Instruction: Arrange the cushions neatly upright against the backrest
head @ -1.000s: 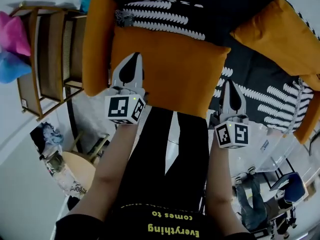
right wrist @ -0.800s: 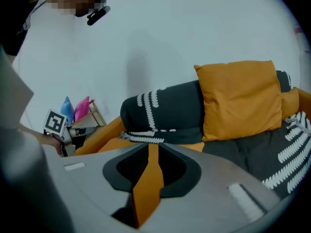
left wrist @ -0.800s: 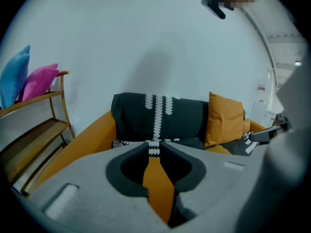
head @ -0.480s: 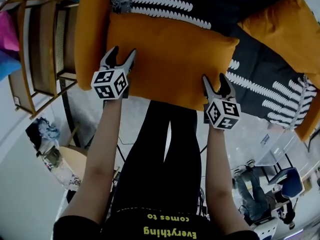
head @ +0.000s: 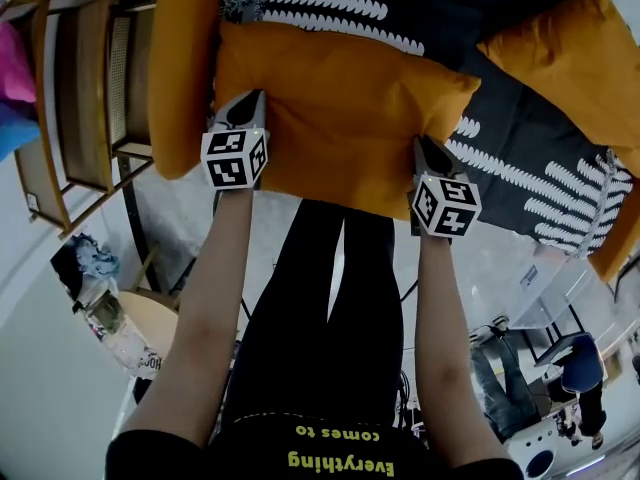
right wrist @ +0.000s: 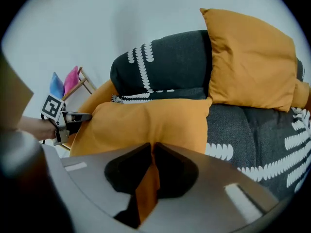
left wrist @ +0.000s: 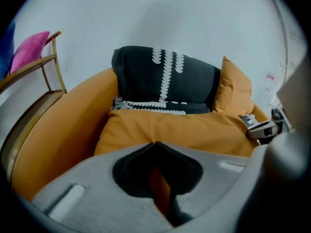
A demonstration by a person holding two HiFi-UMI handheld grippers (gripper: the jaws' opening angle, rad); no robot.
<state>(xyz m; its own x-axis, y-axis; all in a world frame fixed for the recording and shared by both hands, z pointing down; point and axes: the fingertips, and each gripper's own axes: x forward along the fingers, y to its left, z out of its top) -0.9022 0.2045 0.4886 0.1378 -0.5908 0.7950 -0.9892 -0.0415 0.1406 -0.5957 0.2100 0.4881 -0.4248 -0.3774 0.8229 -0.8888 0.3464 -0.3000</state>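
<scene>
An orange cushion (head: 340,118) lies flat on the sofa seat, its near edge toward me. My left gripper (head: 250,103) is shut on the cushion's near left corner, and orange fabric shows between its jaws in the left gripper view (left wrist: 155,147). My right gripper (head: 425,148) grips the near right corner; its jaws have just been closing and pinch orange fabric (right wrist: 148,188). Behind the cushion a black cushion with white leaf print (head: 330,8) stands against the backrest. A second orange cushion (head: 560,58) leans upright further right.
The sofa's orange armrest (head: 180,68) rises just left of my left gripper. A dark throw with white leaf print (head: 520,178) covers the seat on the right. A wooden rack (head: 90,108) holding pink and blue cushions (head: 15,68) stands left of the sofa.
Both grippers came down to the cushion's near edge, stood open half a second ago, and have now shut on its two near corners.
</scene>
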